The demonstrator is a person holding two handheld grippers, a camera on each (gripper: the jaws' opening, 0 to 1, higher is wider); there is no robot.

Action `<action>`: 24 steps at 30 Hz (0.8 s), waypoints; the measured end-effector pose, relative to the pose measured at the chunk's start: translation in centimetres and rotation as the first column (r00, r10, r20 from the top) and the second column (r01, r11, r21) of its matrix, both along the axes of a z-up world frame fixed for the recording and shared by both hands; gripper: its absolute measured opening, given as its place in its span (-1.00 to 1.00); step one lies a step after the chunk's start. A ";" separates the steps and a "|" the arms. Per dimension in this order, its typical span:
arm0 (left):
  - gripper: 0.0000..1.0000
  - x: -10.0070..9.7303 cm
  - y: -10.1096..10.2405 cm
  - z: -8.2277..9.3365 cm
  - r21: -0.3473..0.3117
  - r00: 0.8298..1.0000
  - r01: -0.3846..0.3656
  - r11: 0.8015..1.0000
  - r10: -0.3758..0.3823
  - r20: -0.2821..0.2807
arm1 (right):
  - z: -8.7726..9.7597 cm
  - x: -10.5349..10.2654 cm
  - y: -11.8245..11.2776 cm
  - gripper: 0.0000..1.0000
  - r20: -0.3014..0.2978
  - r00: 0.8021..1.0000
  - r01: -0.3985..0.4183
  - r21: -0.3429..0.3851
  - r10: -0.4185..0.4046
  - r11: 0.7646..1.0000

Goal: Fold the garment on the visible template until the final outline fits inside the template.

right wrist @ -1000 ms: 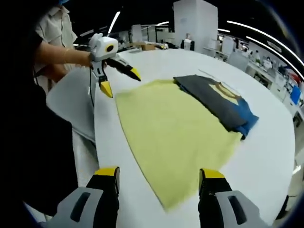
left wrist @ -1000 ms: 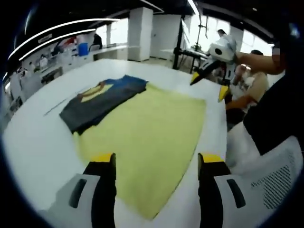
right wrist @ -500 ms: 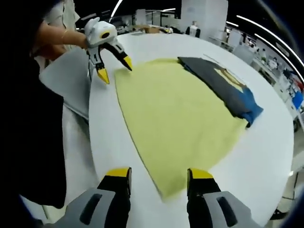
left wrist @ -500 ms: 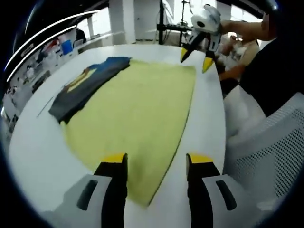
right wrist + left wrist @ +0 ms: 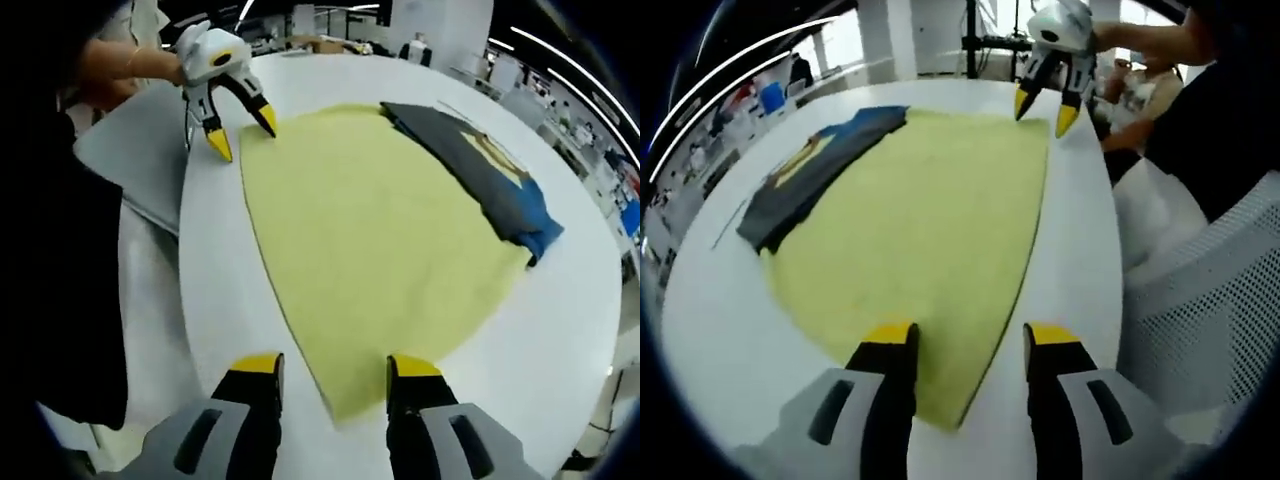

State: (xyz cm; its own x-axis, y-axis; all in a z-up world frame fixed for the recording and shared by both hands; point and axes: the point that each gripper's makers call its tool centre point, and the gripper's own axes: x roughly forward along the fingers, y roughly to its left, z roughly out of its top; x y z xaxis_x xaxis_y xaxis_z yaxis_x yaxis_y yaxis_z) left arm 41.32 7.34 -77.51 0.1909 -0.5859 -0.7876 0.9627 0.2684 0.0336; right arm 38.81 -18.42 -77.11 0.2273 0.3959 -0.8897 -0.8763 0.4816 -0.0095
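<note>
A folded dark grey and blue garment [image 5: 810,170] is laid along the far edge of a flat yellow cloth template [image 5: 920,230] on a white table [image 5: 710,330]. The left gripper [image 5: 968,338] and right gripper [image 5: 335,365] are held released, jaws apart, over opposite near corners of the template.

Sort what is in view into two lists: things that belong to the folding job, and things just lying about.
Job:
- folded dark grey and blue garment
- yellow-green cloth template
- left gripper
- right gripper
- white table

Lying about:
- white mesh chair
- grey chair seat
</note>
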 end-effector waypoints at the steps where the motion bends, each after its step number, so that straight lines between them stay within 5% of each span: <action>1: -0.21 0.0 0.0 0.0 0.001 1.000 0.004 1.000 -0.004 0.000 | -0.2 0.0 -0.2 -0.29 -0.002 1.000 -0.005 -0.012 0.005 1.000; 5: -0.34 0.2 0.0 0.0 0.004 1.000 0.007 1.000 -0.007 -0.012 | -0.9 0.3 -1.1 -0.40 -0.005 1.000 -0.001 -0.056 0.001 0.998; 11: -0.47 0.8 0.1 -0.1 -0.020 0.999 -0.039 0.999 0.038 -0.014 | -0.8 0.8 -1.2 -0.52 -0.012 0.999 0.032 -0.017 -0.032 0.999; 18: -0.63 1.2 0.3 0.1 -0.020 0.998 -0.060 0.998 0.060 -0.008 | -0.7 2.1 -1.9 -0.87 0.013 0.993 0.115 -0.013 -0.114 0.993; 22: -0.94 1.7 0.7 0.1 -0.013 0.995 -0.098 0.995 0.098 0.004 | -0.7 2.3 -2.0 -0.96 0.033 0.994 0.109 -0.019 -0.108 0.994; 24: -0.95 1.5 0.6 0.1 -0.038 0.987 -0.155 0.987 0.153 -0.049 | -0.6 2.6 -2.2 -1.00 0.045 0.990 0.136 -0.017 -0.135 0.991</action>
State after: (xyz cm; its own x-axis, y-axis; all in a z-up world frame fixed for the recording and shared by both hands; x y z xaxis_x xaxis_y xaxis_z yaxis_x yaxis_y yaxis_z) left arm 42.84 7.93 -77.37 0.2457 -0.5844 -0.7734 0.9100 0.4140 -0.0237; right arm 41.36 -20.63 -77.75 0.3167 0.3410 -0.8851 -0.8016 0.5951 -0.0575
